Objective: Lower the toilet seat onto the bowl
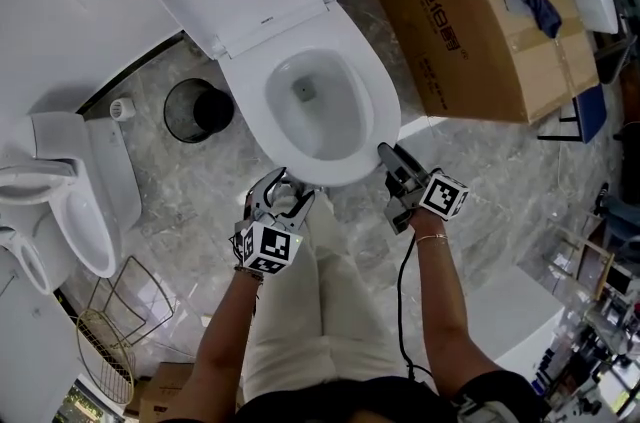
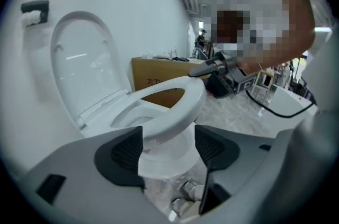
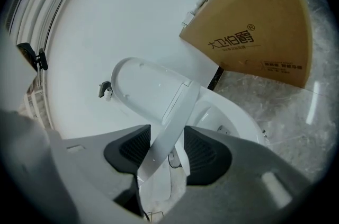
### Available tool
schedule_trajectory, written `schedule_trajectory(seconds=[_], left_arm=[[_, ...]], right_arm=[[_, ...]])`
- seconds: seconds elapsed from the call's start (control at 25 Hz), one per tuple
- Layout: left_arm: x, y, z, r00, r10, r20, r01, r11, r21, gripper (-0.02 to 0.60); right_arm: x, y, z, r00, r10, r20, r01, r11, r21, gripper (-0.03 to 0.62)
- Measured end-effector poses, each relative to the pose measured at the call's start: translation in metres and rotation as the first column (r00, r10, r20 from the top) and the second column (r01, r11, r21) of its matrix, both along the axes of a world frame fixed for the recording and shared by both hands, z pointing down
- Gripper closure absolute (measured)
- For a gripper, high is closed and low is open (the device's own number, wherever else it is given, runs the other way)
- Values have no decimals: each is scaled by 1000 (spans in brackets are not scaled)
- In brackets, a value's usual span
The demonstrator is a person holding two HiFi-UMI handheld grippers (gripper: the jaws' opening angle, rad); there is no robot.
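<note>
Gently: my right hand-held gripper (image 3: 167, 151) pinches the toilet seat (image 3: 170, 125), the left hand-held gripper (image 2: 168, 148) sits half-open around it; I'd lower it evenly onto the bowl (image 1: 318, 126).

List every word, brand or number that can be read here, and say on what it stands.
"大卫伯爵", followed by an ® sign: on the side of the cardboard box.
Small line under that brand: too small to read.
Small print block lower on the same box: too small to read.
No other text can be read.
</note>
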State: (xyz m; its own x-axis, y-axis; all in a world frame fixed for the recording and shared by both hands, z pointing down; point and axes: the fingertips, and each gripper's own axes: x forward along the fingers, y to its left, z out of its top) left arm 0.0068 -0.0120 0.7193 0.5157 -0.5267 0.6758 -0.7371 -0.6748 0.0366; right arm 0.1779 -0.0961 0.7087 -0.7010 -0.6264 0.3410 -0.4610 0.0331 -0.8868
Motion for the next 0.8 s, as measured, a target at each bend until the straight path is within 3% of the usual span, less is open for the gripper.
schedule_trajectory(seconds=[0.08,0.12,0.16,0.2,0.28,0.36,0.44,0.48,0.52,0.56,0.6,0.64,0.72,0.8], left_arm=[[-14,5,2,989,-120,-83,114,990,-78,282],[-22,7,6,968,-206,-145,186,972,-143,279],[-31,8,11,927,-306,-216,258,939,-226,268],[-38,10,16,865,-410,-289,315,892,-323,257],[-47,10,23,690,-586,-424,350,784,-513,238],[-46,6,24,477,-709,-520,299,687,-662,235],[-38,0,20,242,-810,-534,209,581,-786,235],[-30,-6,16,121,-838,-532,147,546,-825,235],[-23,-14,12,44,-844,-535,100,536,-838,235],[-18,-19,13,26,-839,-544,79,544,-836,235],[-13,-21,16,34,-834,-550,68,551,-832,235],[-6,-23,17,31,-837,-547,49,548,-835,235],[5,-25,19,-2,-850,-527,17,527,-850,235],[10,-26,24,-19,-858,-513,12,513,-858,235]], right_arm=[[6,6,9,999,22,-48,-24,998,-55,396],[6,6,9,998,18,-54,-20,999,-49,396],[3,4,7,999,11,-43,-13,999,-32,396],[2,4,6,999,9,-37,-10,1000,-23,397],[4,5,9,999,21,-36,-23,999,-36,401],[6,8,13,999,45,-19,-46,997,-63,402],[4,6,12,1000,29,-9,-29,999,-23,405],[4,5,11,1000,27,-6,-28,1000,-12,405],[3,6,12,999,37,-1,-37,999,-19,407],[3,8,14,999,52,6,-52,998,-36,408],[3,9,16,997,71,17,-70,996,-59,408],[2,10,17,996,88,26,-85,993,-77,410],[4,12,21,995,97,19,-95,991,-94,412],[10,15,26,996,83,-18,-84,992,-96,413]])
